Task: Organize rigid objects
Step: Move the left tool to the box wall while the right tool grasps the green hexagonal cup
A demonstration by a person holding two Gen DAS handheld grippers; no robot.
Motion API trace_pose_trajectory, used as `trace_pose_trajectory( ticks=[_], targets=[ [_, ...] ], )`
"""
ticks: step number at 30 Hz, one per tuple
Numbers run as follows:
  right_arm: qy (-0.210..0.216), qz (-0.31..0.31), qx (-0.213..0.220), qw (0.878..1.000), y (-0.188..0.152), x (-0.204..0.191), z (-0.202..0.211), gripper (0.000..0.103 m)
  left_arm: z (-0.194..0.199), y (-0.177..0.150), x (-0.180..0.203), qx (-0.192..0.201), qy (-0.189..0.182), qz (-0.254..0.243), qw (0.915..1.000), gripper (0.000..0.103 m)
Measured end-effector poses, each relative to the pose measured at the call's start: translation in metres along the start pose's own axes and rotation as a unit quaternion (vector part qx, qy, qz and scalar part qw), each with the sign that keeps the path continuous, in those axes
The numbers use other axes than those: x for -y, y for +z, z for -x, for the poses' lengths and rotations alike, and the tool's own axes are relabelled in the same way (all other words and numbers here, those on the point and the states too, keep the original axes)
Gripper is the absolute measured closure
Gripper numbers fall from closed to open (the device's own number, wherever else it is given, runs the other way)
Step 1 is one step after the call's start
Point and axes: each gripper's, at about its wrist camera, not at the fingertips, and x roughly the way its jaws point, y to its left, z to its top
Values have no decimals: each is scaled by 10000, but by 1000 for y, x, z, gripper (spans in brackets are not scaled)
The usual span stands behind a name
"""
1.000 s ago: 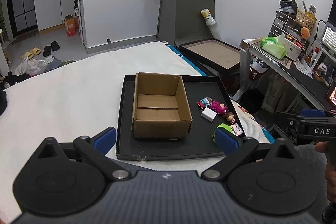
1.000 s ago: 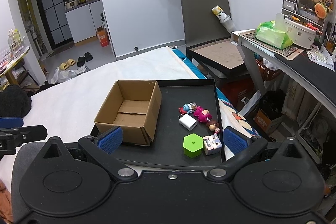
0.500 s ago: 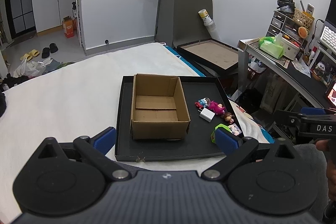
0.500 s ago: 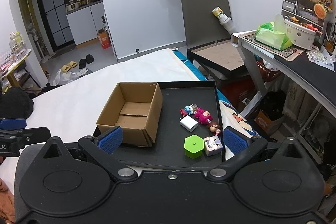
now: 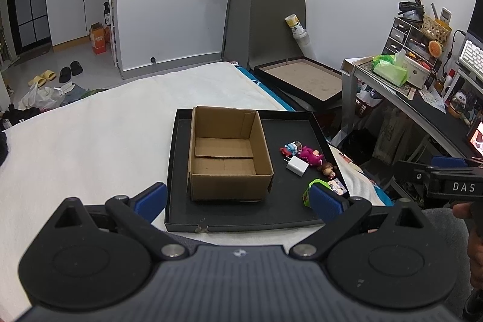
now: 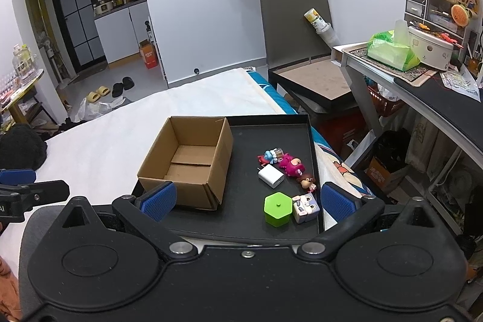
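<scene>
Toys [image 6: 285, 163] lie loose beside my empty cardboard box [image 6: 187, 163]; both my grippers [image 6: 246, 199] [image 5: 238, 196] hover wide, nothing picked—next, descend on the green hexagon [image 6: 277, 208].

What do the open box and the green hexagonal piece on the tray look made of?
The box looks like plain brown corrugated cardboard, matte, with folded flaps. The green hexagonal piece looks like smooth moulded plastic, uniform in colour with a faint sheen; I can't be certain.
</scene>
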Motion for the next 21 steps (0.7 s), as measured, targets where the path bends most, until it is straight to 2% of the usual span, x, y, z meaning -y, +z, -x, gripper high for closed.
trace_pose_trajectory(
  ticks=[11,21],
  targets=[
    [-65,2,-120,9999,-1,0,-10,0,-12,5,-8,2,-45,22,10000,3],
    [-187,-248,-335,9990,-1,10,-38,0,-43,8,-31,-55,39,354,9994,3]
  ],
)
